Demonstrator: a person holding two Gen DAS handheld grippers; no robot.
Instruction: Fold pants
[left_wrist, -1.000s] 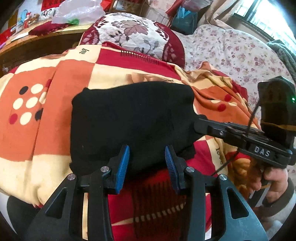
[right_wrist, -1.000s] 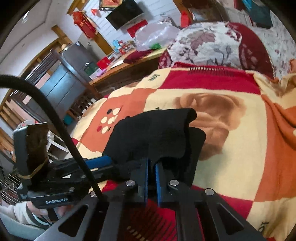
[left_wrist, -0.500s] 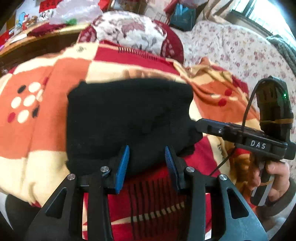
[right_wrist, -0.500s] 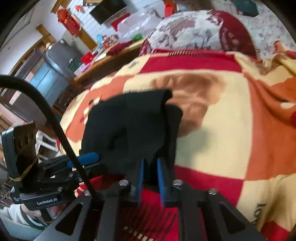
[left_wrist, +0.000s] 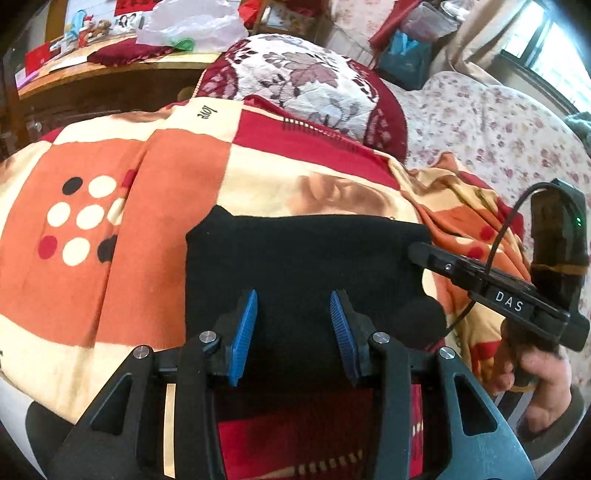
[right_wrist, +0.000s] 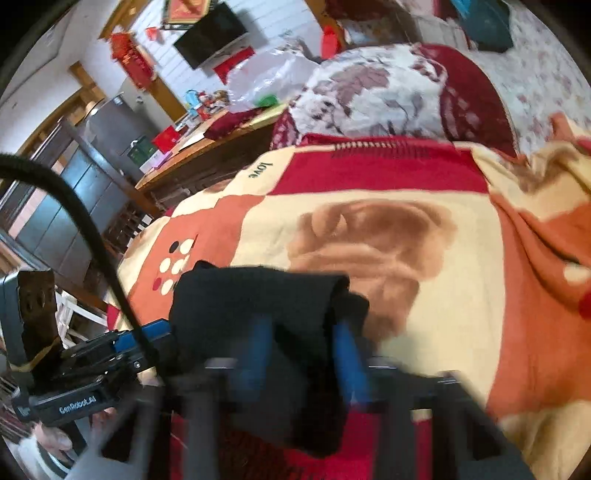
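Folded black pants (left_wrist: 303, 258) lie on a checked red, orange and cream blanket (left_wrist: 110, 277). My left gripper (left_wrist: 293, 332) hangs over their near part, blue pads apart, black cloth under and between them. My right gripper (left_wrist: 415, 253) reaches in from the right and meets the pants' right edge. The right wrist view is blurred. In it the right gripper (right_wrist: 303, 347) has its blue fingers apart, a bunched fold of the pants (right_wrist: 258, 295) fills the gap, and the jaws are closing. The left gripper (right_wrist: 147, 332) shows at the lower left, at the pants' other edge.
A floral pillow (left_wrist: 303, 85) lies beyond the blanket, with a flowered sheet (left_wrist: 498, 122) to its right. A cluttered wooden desk (left_wrist: 110, 70) runs along the back left. A hand (left_wrist: 535, 373) holds the right gripper's handle. Dark cabinets (right_wrist: 55, 221) stand on the left.
My left gripper has moved forward over the pants, which now reach in between its pads. The right gripper's fingers, shut on the fold before, now stand apart around it.
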